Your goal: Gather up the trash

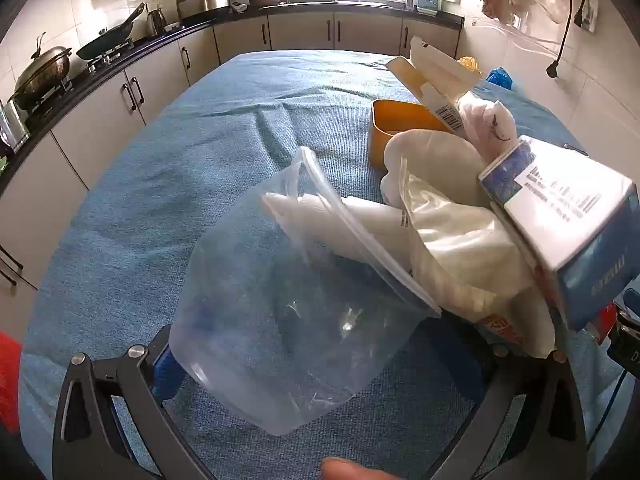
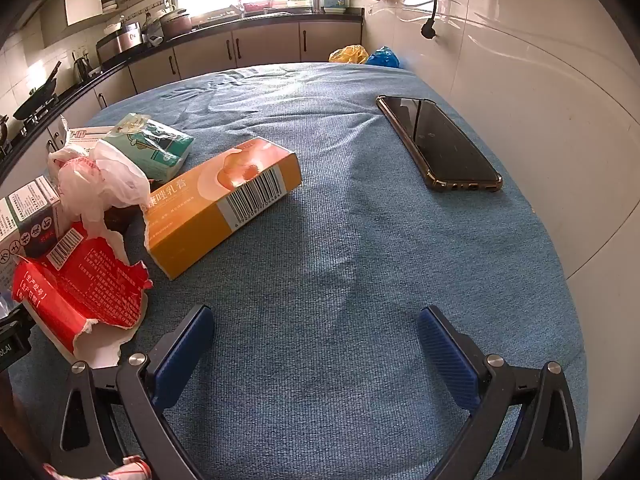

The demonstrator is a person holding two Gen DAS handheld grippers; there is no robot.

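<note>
The left tool (image 1: 320, 364) holds a clear plastic bag (image 1: 288, 320), though its grip is hidden and I cannot tell how wide it stands. The bag seems nearly empty; white wrappers (image 1: 440, 240) and a blue box (image 1: 568, 216) lean at its mouth, at two o'clock. The right tool (image 2: 316, 344) is spread wide over the table (image 2: 340, 240), holding nothing. An orange box (image 2: 224, 204), a torn red packet (image 2: 80, 296) and a crumpled bag (image 2: 100, 180) wait at ten o'clock, so I judge most collecting remains.

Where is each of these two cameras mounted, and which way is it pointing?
Left wrist: on the left gripper, looking forward along its fingers over a clear plastic bag and trash; a fingertip shows.
Right wrist: on the open right gripper, facing the orange box and phone.
Shared: blue cloth, kitchen counter, window.
</note>
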